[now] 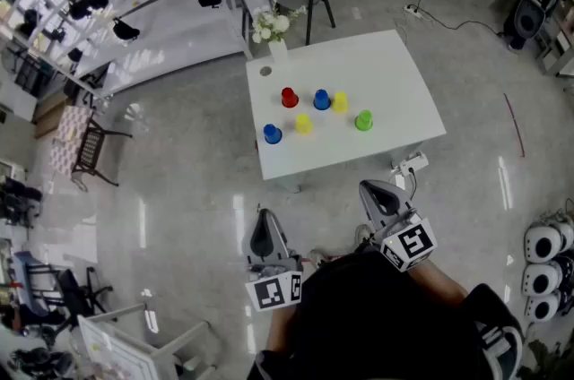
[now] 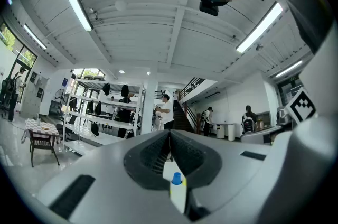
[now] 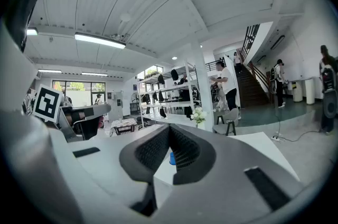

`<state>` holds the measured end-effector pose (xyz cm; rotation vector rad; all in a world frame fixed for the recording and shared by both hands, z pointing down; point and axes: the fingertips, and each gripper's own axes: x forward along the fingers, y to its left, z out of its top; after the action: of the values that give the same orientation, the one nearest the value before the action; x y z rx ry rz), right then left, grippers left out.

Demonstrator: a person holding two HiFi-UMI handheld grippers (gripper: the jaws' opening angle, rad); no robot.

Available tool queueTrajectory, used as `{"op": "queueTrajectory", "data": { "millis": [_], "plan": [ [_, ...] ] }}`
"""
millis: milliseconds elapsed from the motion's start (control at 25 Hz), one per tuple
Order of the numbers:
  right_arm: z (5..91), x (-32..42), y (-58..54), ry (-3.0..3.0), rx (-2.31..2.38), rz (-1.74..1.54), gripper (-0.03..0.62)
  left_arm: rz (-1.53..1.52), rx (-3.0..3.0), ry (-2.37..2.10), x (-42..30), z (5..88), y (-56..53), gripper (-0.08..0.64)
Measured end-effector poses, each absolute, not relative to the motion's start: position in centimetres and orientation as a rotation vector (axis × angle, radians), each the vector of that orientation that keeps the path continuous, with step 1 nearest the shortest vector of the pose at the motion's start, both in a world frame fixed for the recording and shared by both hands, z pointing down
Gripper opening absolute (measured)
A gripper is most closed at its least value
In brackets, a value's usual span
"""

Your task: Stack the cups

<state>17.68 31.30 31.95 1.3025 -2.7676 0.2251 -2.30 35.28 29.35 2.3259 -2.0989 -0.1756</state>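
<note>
Six small cups stand singly on the white table (image 1: 386, 73) ahead of me, none stacked. In the farther row, from my left, are a red cup (image 1: 289, 97), a blue cup (image 1: 321, 99) and a yellow cup (image 1: 340, 102), the last two just beside each other. Nearer to me are a second blue cup (image 1: 272, 133) at the left, a second yellow cup (image 1: 303, 124) beside it, and a green cup (image 1: 363, 120) off to the right. From here I cannot tell whether their mouths face up or down.
</note>
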Motion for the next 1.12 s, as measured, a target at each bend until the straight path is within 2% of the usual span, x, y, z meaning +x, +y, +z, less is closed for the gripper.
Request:
{"op": "queueTrajectory", "data": {
  "millis": [800, 840, 920, 960, 1040, 1120],
  "plan": [
    [32.0, 17.6, 32.2, -2.82, 1.274, 0.244, 0.022, -0.193, 2.332, -2.117, -1.9, 29.4, 36.2, 0.021],
    [32.1, 17.5, 32.3, -2.817, 1.277, 0.254, 0.036, -0.209, 2.329, -2.128, -2.1, 29.2, 36.4, 0.025],
    [32.3, 17.4, 32.4, -2.813, 1.271, 0.274, 0.158, -0.236, 2.321, -2.141, -2.5, 29.0, 36.7, 0.041],
    [32.3, 17.4, 32.4, -2.811, 1.269, 0.278, 0.179, -0.239, 2.324, -2.133, -2.5, 29.0, 36.8, 0.071],
    [32.2, 17.5, 32.6, -2.807, 1.271, 0.274, 0.179, -0.221, 2.332, -2.106, -2.5, 29.3, 36.8, 0.141],
    [32.3, 17.4, 32.9, -2.802, 1.273, 0.27, 0.179, -0.198, 2.335, -2.093, -2.5, 29.6, 37.0, 0.158]
  ]
}}
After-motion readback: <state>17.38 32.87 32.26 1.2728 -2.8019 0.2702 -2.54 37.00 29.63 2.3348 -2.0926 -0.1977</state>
